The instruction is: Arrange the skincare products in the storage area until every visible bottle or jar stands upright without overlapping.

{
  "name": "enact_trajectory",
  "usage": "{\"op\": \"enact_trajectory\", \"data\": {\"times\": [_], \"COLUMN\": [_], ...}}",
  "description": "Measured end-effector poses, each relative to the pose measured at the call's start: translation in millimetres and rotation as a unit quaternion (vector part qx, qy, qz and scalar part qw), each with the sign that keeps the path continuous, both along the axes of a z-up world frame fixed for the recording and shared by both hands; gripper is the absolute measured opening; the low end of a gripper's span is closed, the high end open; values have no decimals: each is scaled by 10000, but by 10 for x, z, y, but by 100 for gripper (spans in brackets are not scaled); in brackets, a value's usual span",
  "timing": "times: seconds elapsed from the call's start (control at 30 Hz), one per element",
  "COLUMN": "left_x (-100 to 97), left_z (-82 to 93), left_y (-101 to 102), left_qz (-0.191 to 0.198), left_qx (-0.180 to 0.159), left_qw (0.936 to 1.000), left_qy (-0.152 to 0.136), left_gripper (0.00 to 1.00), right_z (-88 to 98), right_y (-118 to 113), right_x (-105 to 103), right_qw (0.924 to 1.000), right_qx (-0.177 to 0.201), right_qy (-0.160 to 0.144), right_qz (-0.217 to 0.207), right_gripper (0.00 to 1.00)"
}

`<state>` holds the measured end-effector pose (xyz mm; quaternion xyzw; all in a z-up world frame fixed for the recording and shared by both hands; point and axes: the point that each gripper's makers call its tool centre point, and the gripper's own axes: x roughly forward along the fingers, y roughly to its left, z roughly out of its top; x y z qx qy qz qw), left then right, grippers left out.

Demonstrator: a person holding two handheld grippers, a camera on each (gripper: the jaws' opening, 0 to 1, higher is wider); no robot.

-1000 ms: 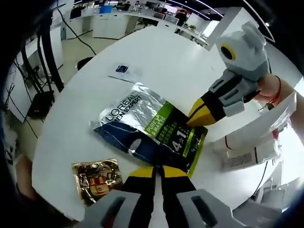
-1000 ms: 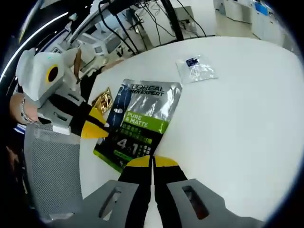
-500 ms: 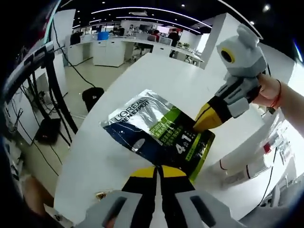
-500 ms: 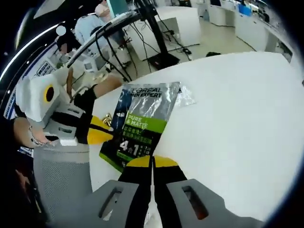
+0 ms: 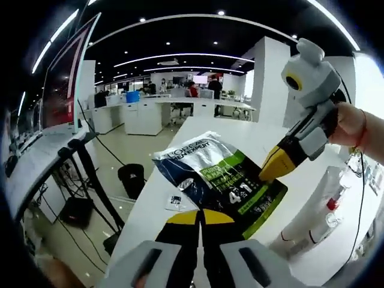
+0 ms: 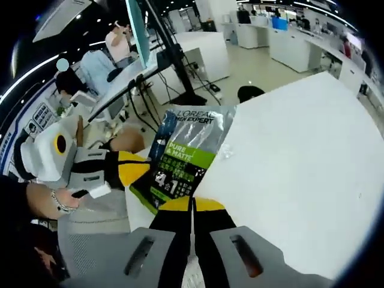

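Above white table (image 6: pixel 288 156), perhaps office: pouch (image 6: pixel 186 153) aloft.

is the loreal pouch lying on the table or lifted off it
Lifted off. The pouch is held in the air, pinched by the left gripper and right gripper, with the white table behind it.

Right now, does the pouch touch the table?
Apart. In the right gripper view the pouch, pinched by both grippers, hangs raised above the table.

Printed on the silver and green pouch (image 6: pixel 187 150): "L'OREAL MEN EXPERT" across the top, "PURE & MATTE" on the green band, "4 in 1" in large white figures below
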<state>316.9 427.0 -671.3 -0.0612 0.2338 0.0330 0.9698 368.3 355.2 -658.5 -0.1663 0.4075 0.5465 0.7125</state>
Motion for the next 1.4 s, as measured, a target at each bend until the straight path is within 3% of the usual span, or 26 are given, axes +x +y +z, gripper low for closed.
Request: {"op": "enact_trajectory", "data": {"times": [0.23,0.27,0.4,0.53,0.63,0.7,0.8,0.83,0.87,0.9,0.93,1.0,1.03,1.07,1.13,1.2,1.27,1.33,1.4], "left_x": [-50,-59,-121,-191,-268,-331,-434,-471,-510,-527,-544,-556,-559,-554,-560,-563,-578,-535,-550], "left_z": [425,507,622,733,921,955,1015,1033,1052,1049,1029,969,979,1019,1011,929,881,843,830], "left_y": [13,-22,-74,-85,-72,-99,-159,-178,-198,-194,-214,-226,-268,-305,-399,-491,-601,-588,-626], "left_qz": [-52,-153,-327,-526,-635,-883,-1183,-1273,-1403,-1463,-1577,-1700,-1817,-1938,-2152,-2290,-2464,-2372,-2470], "left_qx": [36,38,38,40,-222,-276,-862,-1185,-1646,-1881,-2065,-2356,-2393,-2518,-2658,-2740,-2805,-2514,-2658], "left_qw": [9959,9939,9907,9896,9849,9819,9710,9654,9553,9493,9437,9357,9322,9248,9181,9176,9145,9246,9202], "left_qy": [-905,-1093,-1318,-1342,-1596,-1653,-1891,-1941,-2015,-2051,-2048,-2000,-2017,-2092,-2003,-1745,-1561,-1598,-1469], "left_gripper": [0,0,0,0,0,0,0,0,0,1,1,1,1,1,2,4,13,7,4], "right_z": [345,412,583,742,779,725,688,687,686,697,719,742,745,744,763,767,749,686,628], "right_y": [-41,-69,-134,-191,-222,-259,-298,-318,-345,-367,-408,-460,-483,-507,-566,-596,-599,-634,-670], "right_x": [-151,-148,-206,-344,-493,-607,-703,-728,-767,-791,-805,-857,-873,-886,-904,-929,-966,-960,-977], "right_qw": [9951,9915,9862,9804,9700,9675,9600,9569,9530,9493,9424,9357,9340,9328,9294,9277,9276,9295,9324], "right_qx": [154,185,463,821,1102,1190,1666,1834,2038,2160,2303,2382,2397,2402,2536,2606,2586,2461,2520], "right_qy": [-952,-1260,-1451,-1534,-1911,-1957,-1882,-1838,-1811,-1868,-2010,-2294,-2370,-2427,-2434,-2472,-2532,-2572,-2374], "right_qz": [-233,-277,-647,-922,-1019,-1070,-1232,-1298,-1318,-1313,-1356,-1224,-1181,-1153,-1121,-1015,-927,-967,-1039], "right_gripper": [0,0,0,0,0,0,0,0,0,0,0,0,0,0,0,0,0,0,0]}}
